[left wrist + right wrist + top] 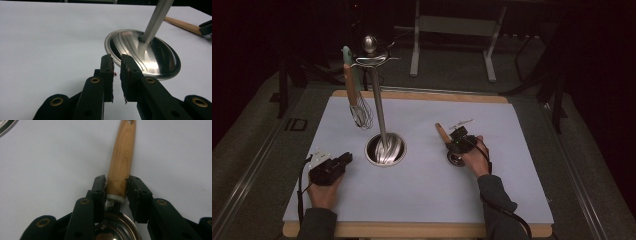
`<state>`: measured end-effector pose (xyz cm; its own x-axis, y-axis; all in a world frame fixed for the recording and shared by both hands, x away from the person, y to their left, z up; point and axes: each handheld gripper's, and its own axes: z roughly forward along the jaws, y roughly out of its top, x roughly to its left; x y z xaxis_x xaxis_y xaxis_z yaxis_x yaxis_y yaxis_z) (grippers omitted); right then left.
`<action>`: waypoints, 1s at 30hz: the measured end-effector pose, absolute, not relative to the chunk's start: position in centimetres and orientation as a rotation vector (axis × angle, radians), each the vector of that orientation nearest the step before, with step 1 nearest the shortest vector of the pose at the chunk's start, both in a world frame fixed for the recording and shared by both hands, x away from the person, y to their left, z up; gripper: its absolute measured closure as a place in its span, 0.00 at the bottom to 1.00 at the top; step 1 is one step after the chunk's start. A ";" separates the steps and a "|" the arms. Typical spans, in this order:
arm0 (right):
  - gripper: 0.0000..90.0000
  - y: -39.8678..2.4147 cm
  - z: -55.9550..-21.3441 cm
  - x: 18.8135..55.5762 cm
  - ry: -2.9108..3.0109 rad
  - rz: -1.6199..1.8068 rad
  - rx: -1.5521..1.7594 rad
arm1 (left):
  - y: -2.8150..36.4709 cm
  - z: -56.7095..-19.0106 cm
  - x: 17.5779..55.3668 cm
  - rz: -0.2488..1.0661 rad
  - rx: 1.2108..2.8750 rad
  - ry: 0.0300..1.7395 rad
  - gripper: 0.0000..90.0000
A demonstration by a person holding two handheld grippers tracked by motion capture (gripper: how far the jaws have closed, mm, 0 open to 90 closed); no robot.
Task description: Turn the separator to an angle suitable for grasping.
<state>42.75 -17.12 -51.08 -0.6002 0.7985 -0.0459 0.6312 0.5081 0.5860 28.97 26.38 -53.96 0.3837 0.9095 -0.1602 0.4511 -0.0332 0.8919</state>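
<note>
A metal utensil stand has a round base (385, 148) (160, 60) and a tall pole (379, 105) (156, 20). From its top ring hangs a whisk (361, 114) with a wooden handle. A ladle lies on the white mat, its wooden handle (441, 131) (122, 152) (183, 25) pointing away and its metal bowl (455, 159) (112, 232) towards the person. My right gripper (455, 141) (116, 185) is shut on that handle just above the metal collar. Left of the base, my left gripper (346, 159) (116, 62) rests low with its jaws almost together and nothing between them.
The white mat (422, 190) covers a wooden tabletop (412, 230) whose edge shows at front and back. A small thin metal piece (462, 122) lies on the mat just beyond the right gripper. Dark floor and a white frame (452, 30) lie behind the table.
</note>
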 end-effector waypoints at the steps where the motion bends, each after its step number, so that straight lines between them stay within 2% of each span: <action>1: 0.75 -17.1 -51.1 42.8 2.444 0.761 1.198 | 26.4 -54.0 29.0 0.580 1.654 1.223 0.90; 18: 0.76 -17.8 -51.1 38.0 2.607 0.738 1.012 | 26.3 -53.9 28.9 0.587 1.665 1.219 0.89; 30: 0.77 -17.8 -49.9 41.0 2.793 0.720 1.149 | 26.2 -53.9 28.9 0.590 1.668 1.217 0.87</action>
